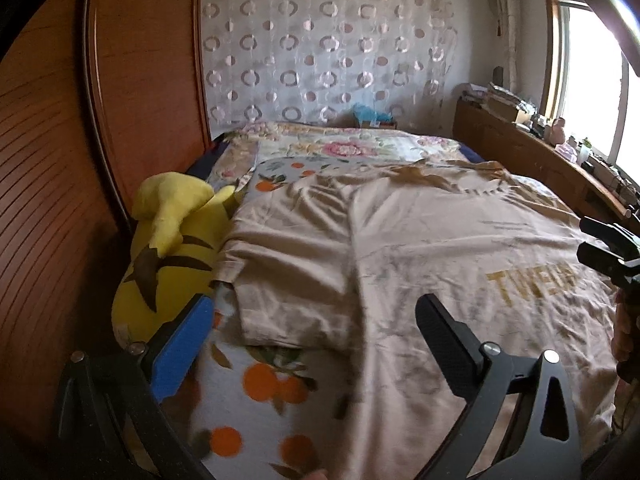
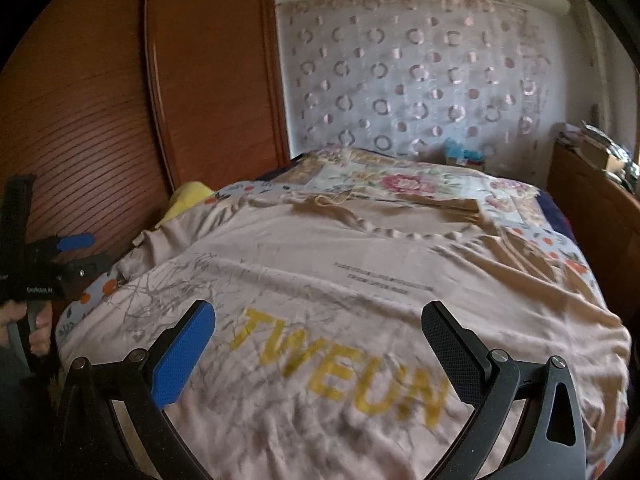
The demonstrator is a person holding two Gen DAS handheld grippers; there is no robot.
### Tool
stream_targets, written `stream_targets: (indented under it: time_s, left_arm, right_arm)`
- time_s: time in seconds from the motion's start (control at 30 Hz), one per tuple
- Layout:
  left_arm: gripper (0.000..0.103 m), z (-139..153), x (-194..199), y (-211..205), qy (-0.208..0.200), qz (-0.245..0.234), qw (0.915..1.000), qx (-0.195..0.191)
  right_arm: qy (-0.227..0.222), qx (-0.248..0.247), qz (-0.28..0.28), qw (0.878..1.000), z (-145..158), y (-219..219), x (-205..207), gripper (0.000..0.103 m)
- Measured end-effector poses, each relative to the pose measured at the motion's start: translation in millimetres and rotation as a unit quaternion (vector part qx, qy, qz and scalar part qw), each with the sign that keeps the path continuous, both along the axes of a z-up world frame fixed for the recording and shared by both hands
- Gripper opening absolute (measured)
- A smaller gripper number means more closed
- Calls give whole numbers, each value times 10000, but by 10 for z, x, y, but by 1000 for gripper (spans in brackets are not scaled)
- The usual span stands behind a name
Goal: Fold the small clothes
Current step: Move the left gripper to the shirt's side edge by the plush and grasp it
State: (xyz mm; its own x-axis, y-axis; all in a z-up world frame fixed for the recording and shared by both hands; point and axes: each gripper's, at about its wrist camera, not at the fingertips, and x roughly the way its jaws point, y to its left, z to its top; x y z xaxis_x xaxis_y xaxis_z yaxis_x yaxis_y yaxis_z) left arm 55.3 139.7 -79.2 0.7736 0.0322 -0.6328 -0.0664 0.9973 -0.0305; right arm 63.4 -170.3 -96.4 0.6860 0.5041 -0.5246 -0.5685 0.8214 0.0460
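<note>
Lying spread across the bed, a beige T-shirt fills the middle of the right wrist view, yellow letters "TWEUN" facing up in the lower centre, collar toward the top of the frame. One sleeve is bunched at centre left in the left wrist view, wrinkled and partly folded over the shirt's body. Under the shirt, an orange-print blanket shows at lower left of that view, with a floral quilt beyond it at upper centre. Crowding the sleeve side, a yellow plush toy sits just beside the shirt's edge, against the wooden wardrobe on the left. Left gripper hangs over the sleeve area, jaws wide apart, nothing between them. Right gripper hovers above the lettering, jaws likewise spread and empty. A cluttered wooden shelf runs along the right edge under the bright window, well apart from the shirt. A patterned curtain covers the far wall.
</note>
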Motion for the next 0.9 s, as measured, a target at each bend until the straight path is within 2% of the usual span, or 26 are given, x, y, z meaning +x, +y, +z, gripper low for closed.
stream_targets:
  time_s: [0.1,0.17,0.23,0.33,0.4,0.53,0.63,0.7,0.73,0.77,0.8,0.9]
  left_arm:
    - [94,-41,138,160,179,-44,9997,-131]
    - [80,-74,243,249,240,-57,9995,-194]
    - [72,-128,357,364,393,5,9988,-290]
    - [69,-171,454,491,455,86,9983,-367]
    - [68,-224,538,546,588,144,9978,-279]
    - [43,-361,723,638,981,195,9948,-186]
    - [40,-387,814,698,1054,177,9941,-190]
    - [33,-380,848,677,1045,64,9945,-90]
    - [25,-375,849,670,1044,18,9945,-51]
    - [10,-361,844,656,1023,28,9947,81]
    - [7,-346,842,642,1012,12,9947,183]
    - [6,-276,838,592,1018,-186,9944,215]
  right_arm:
    - [83,-36,188,9998,14,90,89,103]
    - [249,-24,364,9990,0,126,135,103]
    - [430,-20,553,9975,-9,135,187,103]
    - [490,-162,641,9966,20,107,267,102]
    - [487,-229,681,9962,20,86,262,102]
    - [577,-321,699,9954,54,74,325,102]
    - [593,-281,692,9954,112,-35,344,102]
    - [646,-285,656,9953,115,-58,369,102]
    - [662,-303,620,9954,108,-41,404,102]
    - [685,-305,591,9954,118,-80,414,102]
    - [674,-252,592,9957,121,-92,410,102]
    - [689,-125,534,9961,143,-142,423,102]
